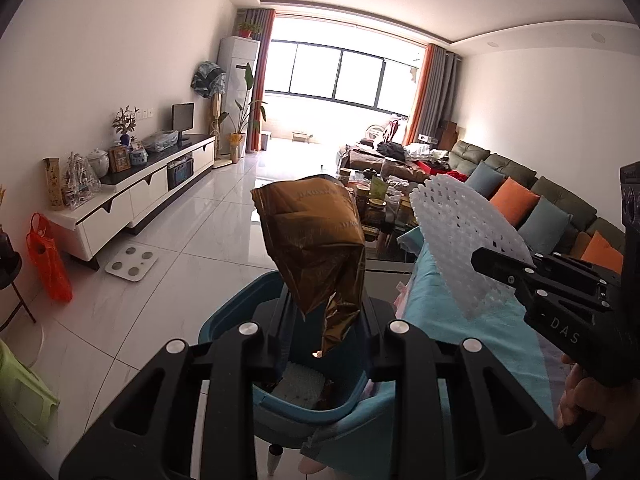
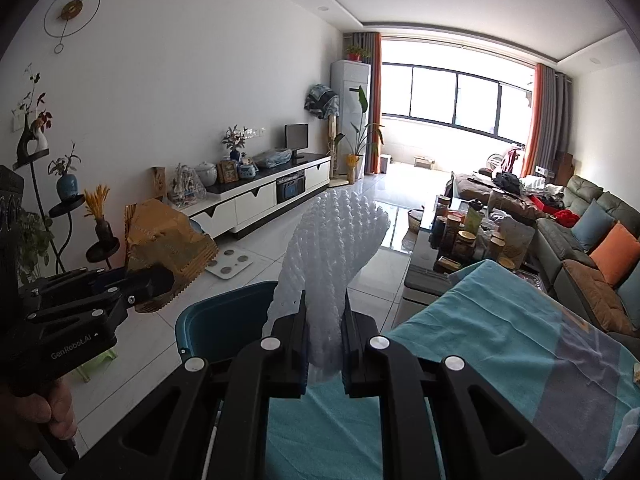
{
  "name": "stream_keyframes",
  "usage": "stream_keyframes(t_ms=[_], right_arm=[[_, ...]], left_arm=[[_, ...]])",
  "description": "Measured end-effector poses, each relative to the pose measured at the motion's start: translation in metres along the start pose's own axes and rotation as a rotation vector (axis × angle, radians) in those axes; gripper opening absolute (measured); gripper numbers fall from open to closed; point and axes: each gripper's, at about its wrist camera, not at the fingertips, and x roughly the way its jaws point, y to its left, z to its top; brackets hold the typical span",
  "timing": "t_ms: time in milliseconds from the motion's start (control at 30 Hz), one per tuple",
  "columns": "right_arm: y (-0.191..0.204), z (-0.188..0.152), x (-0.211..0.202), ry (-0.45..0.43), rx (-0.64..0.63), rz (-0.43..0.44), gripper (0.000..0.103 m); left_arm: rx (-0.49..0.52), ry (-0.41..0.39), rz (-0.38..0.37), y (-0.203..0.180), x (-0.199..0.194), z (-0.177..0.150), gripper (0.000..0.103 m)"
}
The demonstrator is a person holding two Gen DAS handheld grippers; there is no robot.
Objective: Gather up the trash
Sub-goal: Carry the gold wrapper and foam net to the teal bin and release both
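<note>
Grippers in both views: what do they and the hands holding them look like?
Both are matte black plastic with silver round bolt heads at the linkage joints. The left gripper reads "GenRobot.AI" in white; the right gripper shows "DAS" lettering. The left hand and right hand are bare-skinned; no cables visible.

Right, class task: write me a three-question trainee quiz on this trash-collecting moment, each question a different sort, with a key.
1. True or false: the left gripper holds the brown foil bag above the blue bin.
2. What does the right gripper grip? A) white foam net B) orange cushion C) glass jar
3. Fill in: the cloth beside the bin is coloured ____.

Key: 1 true; 2 A; 3 turquoise.
</note>
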Motion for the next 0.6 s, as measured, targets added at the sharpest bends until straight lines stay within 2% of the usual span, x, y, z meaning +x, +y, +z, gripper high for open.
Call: stream_keyframes(t_ms=[300,400,600], right_arm=[[0.022,0.003,0.065,0.157,-0.066,0.079,0.011],[0.023,0.002,0.086,0.231,-0.053,0.109,0.011],[0.030,-0.008,0.114,0.330,-0.076,0.116,0.013]], left_arm=[[-0.028,0.088,0.035,0.011,0.056,-0.015,0.028],[-0.035,0.119,0.038,-0.001,0.081,-0.020,0.029],[-0.043,0.187,0.057,-0.002,0.125,-0.035,0.032]])
